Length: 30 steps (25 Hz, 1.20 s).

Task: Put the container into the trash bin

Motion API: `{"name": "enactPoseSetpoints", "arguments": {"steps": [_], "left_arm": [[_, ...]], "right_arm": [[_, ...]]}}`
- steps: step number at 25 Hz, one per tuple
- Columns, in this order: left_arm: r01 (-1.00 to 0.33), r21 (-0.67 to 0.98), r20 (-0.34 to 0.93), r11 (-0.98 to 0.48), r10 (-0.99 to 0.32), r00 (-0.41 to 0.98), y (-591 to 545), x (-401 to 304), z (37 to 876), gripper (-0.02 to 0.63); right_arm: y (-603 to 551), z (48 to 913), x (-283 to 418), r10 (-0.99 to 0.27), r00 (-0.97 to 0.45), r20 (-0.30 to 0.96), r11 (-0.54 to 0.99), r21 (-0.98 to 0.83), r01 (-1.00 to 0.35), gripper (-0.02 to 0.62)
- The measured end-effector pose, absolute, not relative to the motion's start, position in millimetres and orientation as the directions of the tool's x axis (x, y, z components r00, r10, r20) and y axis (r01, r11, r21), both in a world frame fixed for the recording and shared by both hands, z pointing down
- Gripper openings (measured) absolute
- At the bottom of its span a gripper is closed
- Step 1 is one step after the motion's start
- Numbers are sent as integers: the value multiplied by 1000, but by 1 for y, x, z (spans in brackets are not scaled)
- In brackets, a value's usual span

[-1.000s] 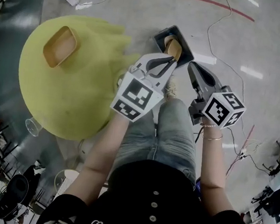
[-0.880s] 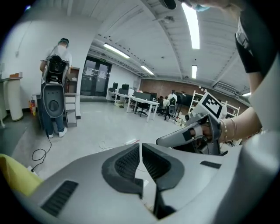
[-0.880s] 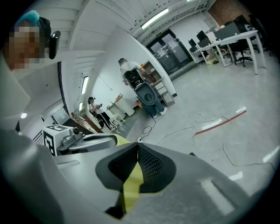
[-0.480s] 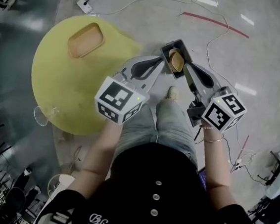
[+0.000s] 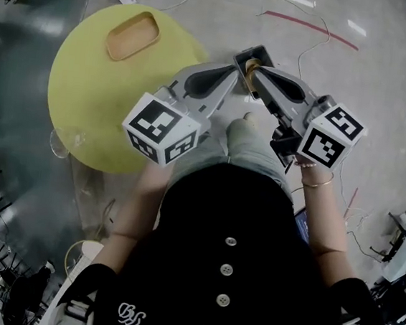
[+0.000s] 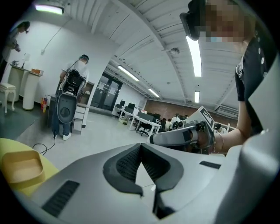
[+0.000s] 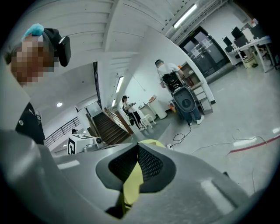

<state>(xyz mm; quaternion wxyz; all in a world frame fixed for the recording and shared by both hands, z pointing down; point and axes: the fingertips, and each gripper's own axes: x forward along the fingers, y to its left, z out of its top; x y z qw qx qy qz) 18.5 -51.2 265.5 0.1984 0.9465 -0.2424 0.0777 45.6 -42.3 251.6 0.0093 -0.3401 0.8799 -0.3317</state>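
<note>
Left gripper (image 5: 234, 73) and right gripper (image 5: 255, 71) hover over the trash bin (image 5: 244, 56), fingers pressed together, empty; a tan container (image 5: 250, 64) seemingly lies inside.

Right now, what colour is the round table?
The table is yellow, best seen in the head view.

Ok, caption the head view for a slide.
Left gripper and right gripper hover over trash bin holding a container.
</note>
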Motion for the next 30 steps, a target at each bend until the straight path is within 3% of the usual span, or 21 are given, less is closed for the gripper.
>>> {"name": "enactPoseSetpoints", "arguments": {"steps": [10, 30], "left_arm": [[-522, 357, 264, -775, -452, 852, -57, 11, 273, 14], [-509, 403, 283, -761, -426, 859, -53, 31, 281, 14]], "right_arm": [[-25, 257, 25, -451, -849, 274, 653, -548, -523, 3], [-28, 261, 41, -437, -834, 337, 681, -481, -552, 3]]}}
